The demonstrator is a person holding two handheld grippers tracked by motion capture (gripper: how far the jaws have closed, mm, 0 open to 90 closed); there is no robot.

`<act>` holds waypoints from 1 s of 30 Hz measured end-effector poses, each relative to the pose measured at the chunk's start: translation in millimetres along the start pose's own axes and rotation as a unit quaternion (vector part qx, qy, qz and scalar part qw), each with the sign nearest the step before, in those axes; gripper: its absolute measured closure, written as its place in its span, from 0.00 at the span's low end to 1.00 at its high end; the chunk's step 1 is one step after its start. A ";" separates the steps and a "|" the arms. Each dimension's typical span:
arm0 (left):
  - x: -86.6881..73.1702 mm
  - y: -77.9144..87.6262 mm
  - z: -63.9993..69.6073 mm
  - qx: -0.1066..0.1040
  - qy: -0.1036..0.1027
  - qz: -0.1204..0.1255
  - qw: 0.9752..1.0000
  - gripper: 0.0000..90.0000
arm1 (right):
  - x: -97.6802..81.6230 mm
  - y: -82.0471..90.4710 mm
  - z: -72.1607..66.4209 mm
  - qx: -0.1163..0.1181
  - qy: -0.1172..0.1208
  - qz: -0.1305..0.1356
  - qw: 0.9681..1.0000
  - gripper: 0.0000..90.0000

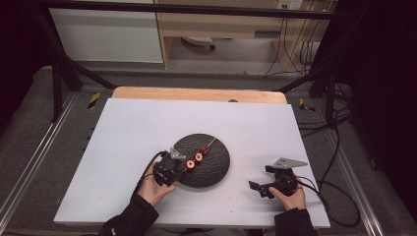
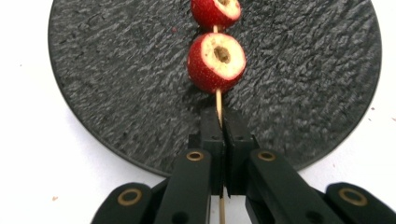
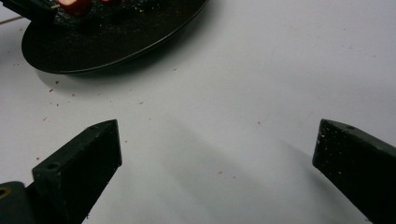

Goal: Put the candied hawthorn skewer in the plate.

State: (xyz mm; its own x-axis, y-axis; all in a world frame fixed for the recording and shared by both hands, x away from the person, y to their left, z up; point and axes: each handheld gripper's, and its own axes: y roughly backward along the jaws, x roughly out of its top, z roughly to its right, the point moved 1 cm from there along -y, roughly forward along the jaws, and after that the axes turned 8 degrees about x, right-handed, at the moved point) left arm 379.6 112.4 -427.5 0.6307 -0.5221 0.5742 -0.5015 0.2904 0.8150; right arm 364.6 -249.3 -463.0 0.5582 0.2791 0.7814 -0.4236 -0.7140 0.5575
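Counter (image 1: 128, 147): white top, seen whole from the high view, with a strip of wood along its far edge. Crumbs scattered on it are made out in the right gripper view (image 3: 140, 101).

Plate (image 1: 214, 164): round, dark, rough-textured, set near the middle of the counter, toward the person's side. Its grain is shown best in the left gripper view (image 2: 116, 84); its rim alone is caught at the top left of the right gripper view (image 3: 93, 51).

Left tongs (image 1: 183, 169): held at the plate's near-left edge, pressed together on the skewer. The pinch is seen close in the left gripper view (image 2: 220, 133).

Right tongs (image 1: 261, 178): held over bare counter to the right of the plate, well apart from it, spread wide with nothing between, as seen in the right gripper view (image 3: 217, 154).

Skewer (image 2: 218, 105): thin wooden stick, lying over the plate, slanting away to the right in the high view (image 1: 210, 143).

Strawberries (image 2: 216, 61): two pieces threaded on the skewer, cut faces and hollow cores visible in the left gripper view; red dots from above (image 1: 194, 160).
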 end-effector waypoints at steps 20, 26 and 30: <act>-7.6 10.5 -13.4 -0.023 -0.002 0.052 0.998 0.75 | -0.3 -0.6 0.3 0.000 -0.007 0.002 1.000 0.02; -17.6 26.8 -32.6 -0.022 -0.002 0.085 0.996 0.54 | -0.1 -0.1 0.5 0.001 -0.007 0.004 1.000 0.02; -28.4 36.1 -47.4 -0.017 0.008 0.096 0.995 0.40 | 0.0 0.2 0.4 0.001 -0.008 0.005 1.000 0.02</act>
State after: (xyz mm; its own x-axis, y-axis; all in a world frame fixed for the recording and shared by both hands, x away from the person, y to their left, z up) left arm 371.6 175.7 -410.6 0.5340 -0.4421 0.7207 -0.5931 0.4116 0.6920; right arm 364.8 -249.7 -463.0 0.5661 0.2614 0.7818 -0.4277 -0.7176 0.5496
